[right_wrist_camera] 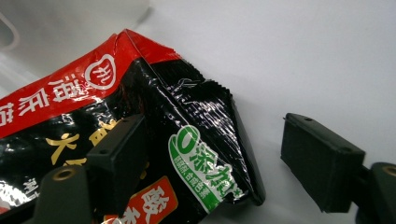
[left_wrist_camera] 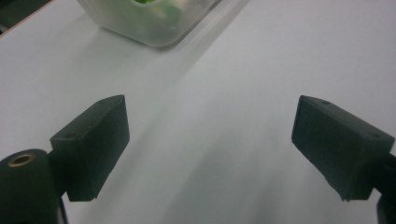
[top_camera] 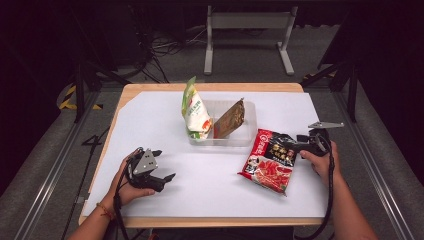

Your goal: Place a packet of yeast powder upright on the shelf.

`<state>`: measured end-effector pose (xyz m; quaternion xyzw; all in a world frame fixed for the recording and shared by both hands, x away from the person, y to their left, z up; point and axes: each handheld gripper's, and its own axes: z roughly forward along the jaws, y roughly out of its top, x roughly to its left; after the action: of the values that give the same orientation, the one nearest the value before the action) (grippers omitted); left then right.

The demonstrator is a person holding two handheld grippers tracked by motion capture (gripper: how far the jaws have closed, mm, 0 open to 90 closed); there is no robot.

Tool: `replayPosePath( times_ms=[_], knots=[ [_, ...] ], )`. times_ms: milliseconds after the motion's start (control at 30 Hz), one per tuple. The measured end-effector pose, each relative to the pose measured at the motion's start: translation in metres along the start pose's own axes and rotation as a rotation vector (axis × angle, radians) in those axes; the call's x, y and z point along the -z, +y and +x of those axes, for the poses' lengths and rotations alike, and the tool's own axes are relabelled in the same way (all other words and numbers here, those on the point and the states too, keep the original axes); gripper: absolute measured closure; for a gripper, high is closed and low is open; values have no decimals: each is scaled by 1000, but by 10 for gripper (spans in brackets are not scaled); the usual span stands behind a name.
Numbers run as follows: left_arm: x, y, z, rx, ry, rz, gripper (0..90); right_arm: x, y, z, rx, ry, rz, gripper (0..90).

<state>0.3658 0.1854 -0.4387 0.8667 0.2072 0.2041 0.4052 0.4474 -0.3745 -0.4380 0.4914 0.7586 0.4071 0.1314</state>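
Observation:
A red and black noodle packet point(top_camera: 270, 161) lies flat on the white sheet at the right. My right gripper point(top_camera: 296, 145) is at its far right corner, open. In the right gripper view the packet's corner point(right_wrist_camera: 196, 154) sits between the jaws of the right gripper point(right_wrist_camera: 210, 135): the left jaw rests over the wrapper, the right jaw stands off it above the sheet. My left gripper point(top_camera: 166, 164) is held low at the front left, open and empty. In its own view the left gripper point(left_wrist_camera: 208, 107) has only white sheet between its jaws.
A clear plastic container point(top_camera: 248, 112) stands at the middle back, holding an upright green and white bag point(top_camera: 196, 112) and a leaning brown packet point(top_camera: 230, 119). The container's corner point(left_wrist_camera: 149, 23) lies ahead of the left gripper. A white sheet point(top_camera: 210, 175) covers the wooden table.

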Motion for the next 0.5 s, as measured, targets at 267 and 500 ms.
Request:
replayPosePath(
  times_ms=[267, 500],
  knots=[
    [-1, 0, -1, -2, -7, 9, 120, -5, 1, 7, 23, 49, 27, 267],
    [-2, 0, -1, -1, -13, 16, 119, -5, 1, 7, 11, 73, 20, 395]
  ],
)
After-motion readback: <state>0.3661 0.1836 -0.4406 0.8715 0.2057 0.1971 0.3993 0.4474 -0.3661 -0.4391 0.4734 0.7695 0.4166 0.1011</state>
